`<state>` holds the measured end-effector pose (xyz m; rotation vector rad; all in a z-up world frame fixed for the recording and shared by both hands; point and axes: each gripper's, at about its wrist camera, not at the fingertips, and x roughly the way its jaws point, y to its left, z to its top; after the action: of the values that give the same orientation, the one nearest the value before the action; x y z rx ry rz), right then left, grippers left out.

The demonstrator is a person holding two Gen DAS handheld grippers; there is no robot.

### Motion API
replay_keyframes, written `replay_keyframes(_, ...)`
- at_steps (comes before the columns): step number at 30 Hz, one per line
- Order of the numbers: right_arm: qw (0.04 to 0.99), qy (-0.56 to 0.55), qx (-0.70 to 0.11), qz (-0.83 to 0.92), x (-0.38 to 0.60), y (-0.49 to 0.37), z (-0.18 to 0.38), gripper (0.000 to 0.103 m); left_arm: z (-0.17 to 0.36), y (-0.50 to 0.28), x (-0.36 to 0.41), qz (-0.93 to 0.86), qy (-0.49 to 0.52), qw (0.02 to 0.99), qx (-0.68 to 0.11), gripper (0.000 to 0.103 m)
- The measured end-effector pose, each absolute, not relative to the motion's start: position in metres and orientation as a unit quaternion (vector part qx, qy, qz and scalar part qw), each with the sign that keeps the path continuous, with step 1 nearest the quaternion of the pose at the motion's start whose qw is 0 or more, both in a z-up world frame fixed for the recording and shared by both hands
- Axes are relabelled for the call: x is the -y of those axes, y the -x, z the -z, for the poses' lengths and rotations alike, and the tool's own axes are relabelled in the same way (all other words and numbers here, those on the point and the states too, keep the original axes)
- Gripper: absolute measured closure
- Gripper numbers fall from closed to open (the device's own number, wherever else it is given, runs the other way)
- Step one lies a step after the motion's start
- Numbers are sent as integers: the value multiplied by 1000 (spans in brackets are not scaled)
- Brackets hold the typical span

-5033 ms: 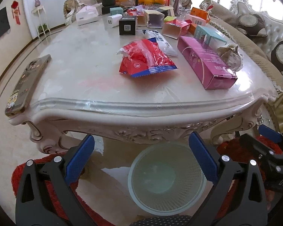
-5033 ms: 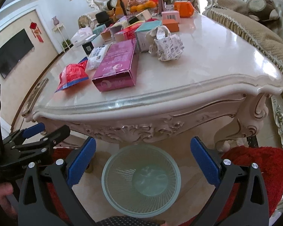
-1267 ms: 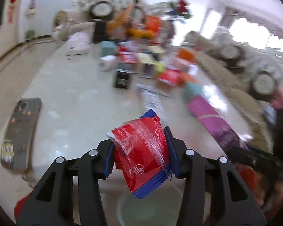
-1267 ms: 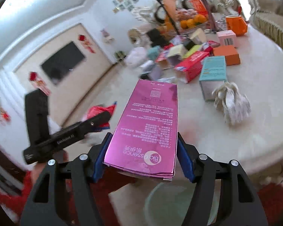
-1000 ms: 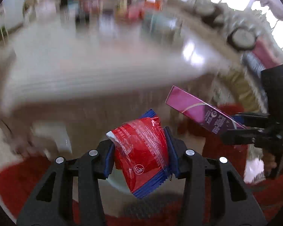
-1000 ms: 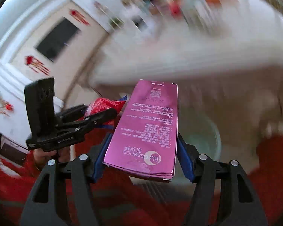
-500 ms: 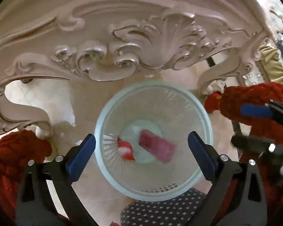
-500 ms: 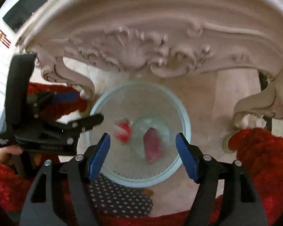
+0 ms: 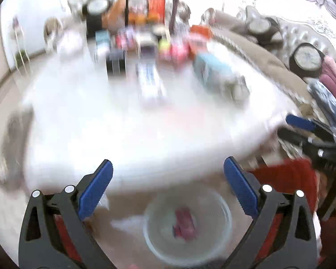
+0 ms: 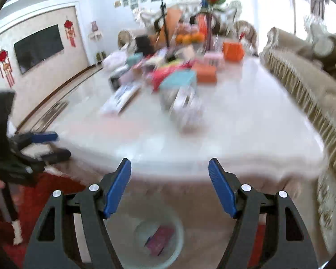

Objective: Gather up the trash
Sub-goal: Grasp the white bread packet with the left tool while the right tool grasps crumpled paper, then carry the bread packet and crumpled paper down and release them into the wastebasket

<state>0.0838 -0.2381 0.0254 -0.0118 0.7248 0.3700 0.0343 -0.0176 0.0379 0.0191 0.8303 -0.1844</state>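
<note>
A: Left gripper (image 9: 168,177)?
B: Spread wide, empty.
A: Right gripper (image 10: 169,179)?
B: Parted, empty.
A: Trash?
B: Pink box (image 10: 160,237) in bin (image 10: 179,228) under table (image 10: 235,121); blurred red beside it, probably a wrapper.

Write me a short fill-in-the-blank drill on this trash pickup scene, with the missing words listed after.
1. The pink box lies inside the ____.
2. Between the fingers of the left gripper there is ____.
3. The bin stands on the floor below the edge of the ____.
4. The right gripper is ____.

Missing words: bin; nothing; table; open
</note>
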Motion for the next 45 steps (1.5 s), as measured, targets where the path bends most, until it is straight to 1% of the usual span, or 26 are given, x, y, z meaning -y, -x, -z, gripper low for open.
replay_keyframes(3, 921, 9, -347, -179, 234, -121, -26, 35, -44, -83, 25, 45, -31, 920, -387, 7)
replay_keyframes(6, 917, 13, -356, -180, 228, -151, -21, 35, -33, -130, 27, 16, -31, 913, -406, 7)
replay_keyframes(9, 912, 19, -370, -175, 223, -177, -17, 35, -16, -160, 30, -9, -37, 904, -425, 7)
replay_keyframes(15, 904, 27, -389, -174, 223, -184, -6, 35, -7, -179, 31, -19, -49, 899, -434, 7)
replay_keyframes(16, 903, 29, -391, -175, 222, -184, -6, 36, -7, -178, 33, -20, -54, 899, -433, 9)
replay_keyframes(17, 902, 33, -393, -178, 220, -184, -4, 37, -7, -179, 34, -20, -57, 899, -433, 13)
replay_keyframes(18, 900, 37, -394, -180, 219, -182, -3, 43, -5, -180, 34, -17, -58, 899, -434, 27)
replay_keyframes(19, 899, 38, -396, -182, 218, -180, -1, 51, -5, -180, 33, -2, -40, 901, -432, 47)
replay_keyframes(20, 897, 36, -400, -185, 217, -179, 1, 63, -5, -180, 32, 11, -26, 901, -432, 56)
replay_keyframes(21, 898, 35, -397, -184, 218, -175, 1, 65, -6, -180, 31, 4, -28, 903, -429, 68)
replay_keyframes(23, 899, 25, -396, -188, 222, -170, -2, 67, -6, -180, 29, 7, -24, 905, -426, 69)
replay_keyframes(28, 906, -3, -374, -198, 231, -151, -24, 67, -18, -163, 14, 35, 29, 909, -415, 71)
replay_keyframes(32, 902, -36, -356, -243, 238, -117, -51, 67, -47, -112, 12, 75, 22, 921, -381, 71)
replay_keyframes(33, 898, -41, -355, -256, 238, -105, -55, 67, -56, -86, 11, 97, 21, 923, -372, 71)
replay_keyframes(36, 882, -44, -373, -286, 232, -66, -52, 67, -58, -26, 12, 142, 13, 914, -381, 71)
replay_keyframes(38, 865, -46, -399, -302, 224, -41, -38, 67, -48, 6, 13, 164, 14, 901, -401, 71)
replay_keyframes(41, 834, -39, -458, -305, 207, -20, 1, 67, -7, 44, 21, 185, 15, 868, -460, 71)
replay_keyframes(45, 799, -43, -527, -288, 190, -20, 62, 67, 70, 55, 27, 174, 21, 820, -545, 71)
